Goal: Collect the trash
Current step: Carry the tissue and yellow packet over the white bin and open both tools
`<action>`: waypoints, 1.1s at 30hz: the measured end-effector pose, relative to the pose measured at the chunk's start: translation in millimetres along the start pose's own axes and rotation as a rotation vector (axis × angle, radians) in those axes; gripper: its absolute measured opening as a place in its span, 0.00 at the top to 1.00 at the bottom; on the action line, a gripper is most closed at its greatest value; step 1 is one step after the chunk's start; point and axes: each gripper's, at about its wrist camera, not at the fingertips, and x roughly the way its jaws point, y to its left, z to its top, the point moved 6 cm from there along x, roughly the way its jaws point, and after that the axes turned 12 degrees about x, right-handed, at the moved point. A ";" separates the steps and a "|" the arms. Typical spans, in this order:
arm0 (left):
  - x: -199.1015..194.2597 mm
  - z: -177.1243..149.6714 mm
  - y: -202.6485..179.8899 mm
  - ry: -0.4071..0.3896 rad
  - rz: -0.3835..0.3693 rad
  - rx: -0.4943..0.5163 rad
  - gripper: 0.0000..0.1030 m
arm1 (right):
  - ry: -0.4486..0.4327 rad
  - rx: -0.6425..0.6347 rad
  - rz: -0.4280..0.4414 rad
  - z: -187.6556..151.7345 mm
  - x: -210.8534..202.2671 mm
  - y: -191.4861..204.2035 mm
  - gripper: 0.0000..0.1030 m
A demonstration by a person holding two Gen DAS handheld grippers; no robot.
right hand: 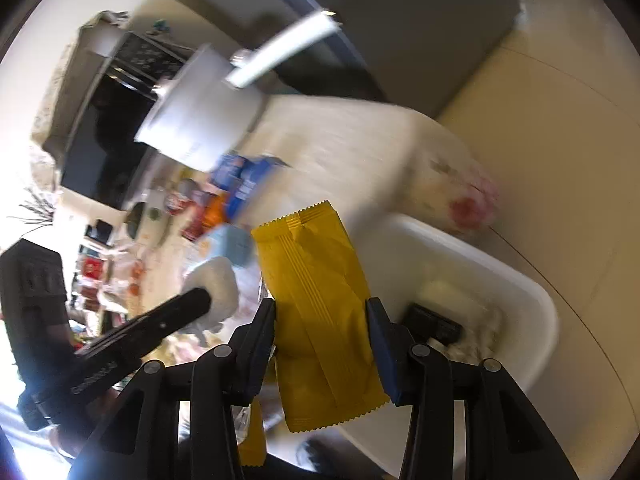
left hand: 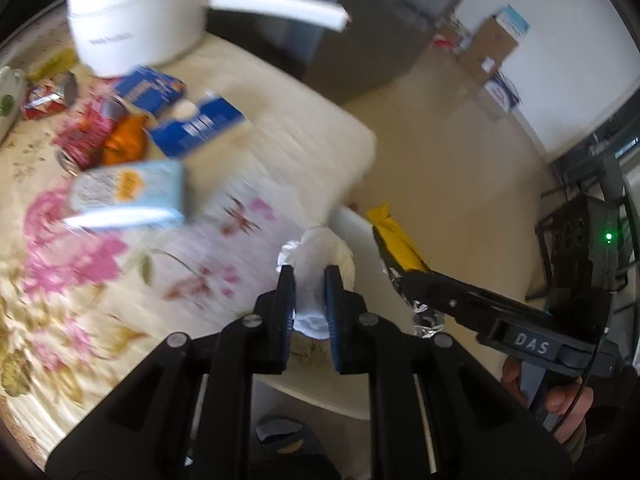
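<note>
My left gripper (left hand: 309,272) is shut on a crumpled white tissue (left hand: 316,246), held past the edge of the floral-cloth table (left hand: 100,280). My right gripper (right hand: 322,304) is shut on a yellow snack wrapper (right hand: 312,248) whose silver inside shows in the left wrist view. In that view the right gripper (left hand: 416,280) with the yellow wrapper (left hand: 394,232) is just right of the tissue. A white plastic bin (right hand: 532,292) lies below and to the right of the wrapper, with a dark object (right hand: 436,324) inside. The left gripper (right hand: 200,296) with the tissue (right hand: 218,280) shows at left.
More trash lies on the table: a light blue carton (left hand: 128,192), two dark blue cartons (left hand: 200,128), crushed red cans (left hand: 84,136) and an orange wrapper (left hand: 124,140). A white pot (left hand: 132,28) with a long handle stands behind them. Cardboard boxes (left hand: 492,48) sit on the floor.
</note>
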 end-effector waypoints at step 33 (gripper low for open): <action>56.2 -19.0 -2.9 0.137 0.079 0.046 0.45 | 0.007 0.099 -0.157 -7.6 15.3 -66.0 0.29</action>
